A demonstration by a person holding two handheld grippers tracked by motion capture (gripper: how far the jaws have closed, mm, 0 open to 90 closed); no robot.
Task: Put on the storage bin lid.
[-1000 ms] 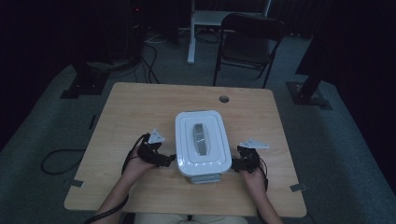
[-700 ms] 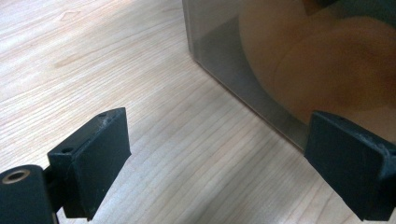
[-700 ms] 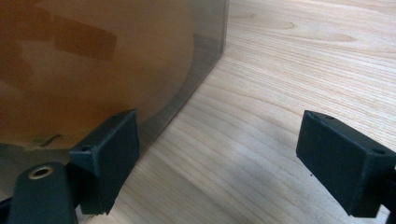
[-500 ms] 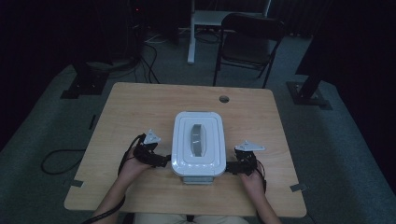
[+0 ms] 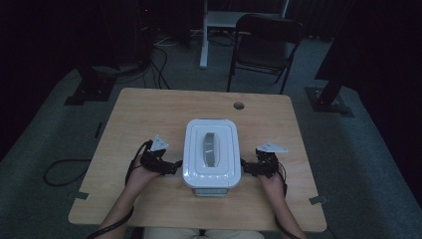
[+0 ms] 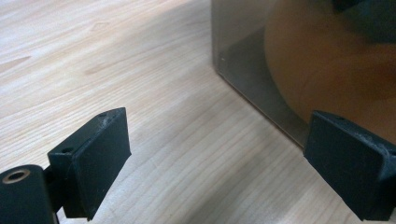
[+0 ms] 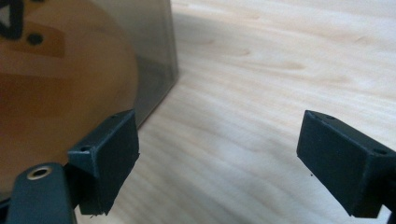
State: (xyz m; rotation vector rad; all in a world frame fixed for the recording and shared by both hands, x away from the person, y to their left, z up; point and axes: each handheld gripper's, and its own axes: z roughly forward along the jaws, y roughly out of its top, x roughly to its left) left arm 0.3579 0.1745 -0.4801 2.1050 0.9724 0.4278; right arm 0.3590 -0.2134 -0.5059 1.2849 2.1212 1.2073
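White lidded container [image 5: 211, 153] sits mid-bench, nearer my edge, long axis running away from me, grey handle [image 5: 210, 148] along the lid. My left tool [image 5: 171, 167] is at its left side, right tool [image 5: 245, 168] at its right side, both level with the near half, about equally close. Both tools gape wide, holding nothing; left gripper view has the translucent wall [image 6: 243, 60] just beside one jaw, right gripper view likewise [image 7: 154, 51]. Bench [image 5: 149, 114] otherwise bare wood; I'd judge the next move is closing in from both sides
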